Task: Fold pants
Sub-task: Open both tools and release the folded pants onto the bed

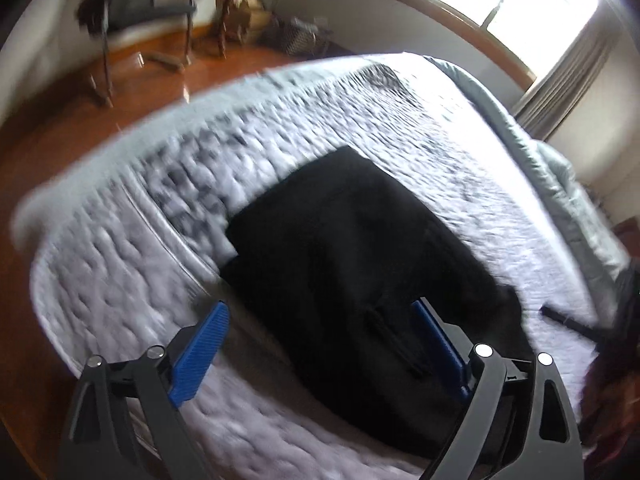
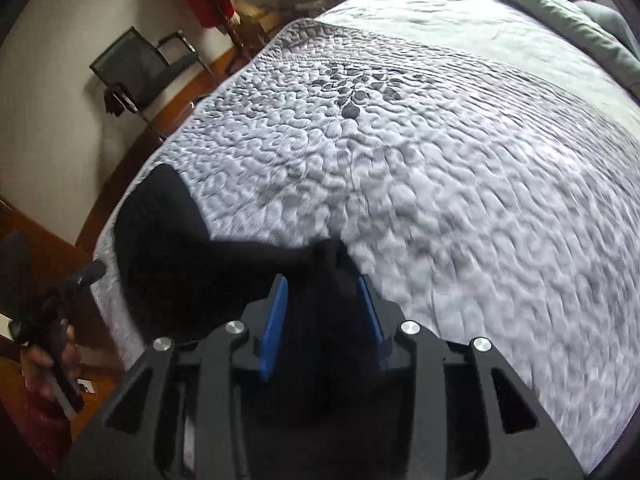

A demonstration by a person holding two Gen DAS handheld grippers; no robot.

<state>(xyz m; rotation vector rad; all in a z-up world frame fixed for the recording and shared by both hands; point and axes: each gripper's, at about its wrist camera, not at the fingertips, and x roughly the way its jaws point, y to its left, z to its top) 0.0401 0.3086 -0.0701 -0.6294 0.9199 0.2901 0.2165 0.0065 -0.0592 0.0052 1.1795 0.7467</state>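
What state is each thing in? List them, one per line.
Pants: partly folded, flat on the bed, one end bunched up.
Left claw: open, above the pants, holding nothing.
Right claw: shut on the pants' bunched end.
Quilted bedspread: spread flat.
Chair: upright, unoccupied.

I see a quilted white bed (image 2: pixel 440 168), a dark chair (image 2: pixel 136 68) at ten o'clock on the wooden floor (image 1: pixel 60 120), and a bright window (image 1: pixel 520 0) at one.

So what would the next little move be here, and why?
Probably the right gripper carries its pinched bit of the black pants across the rest of them. Its fingers hold bunched cloth, while the left gripper hangs wide open above the pants on the bed, holding nothing.
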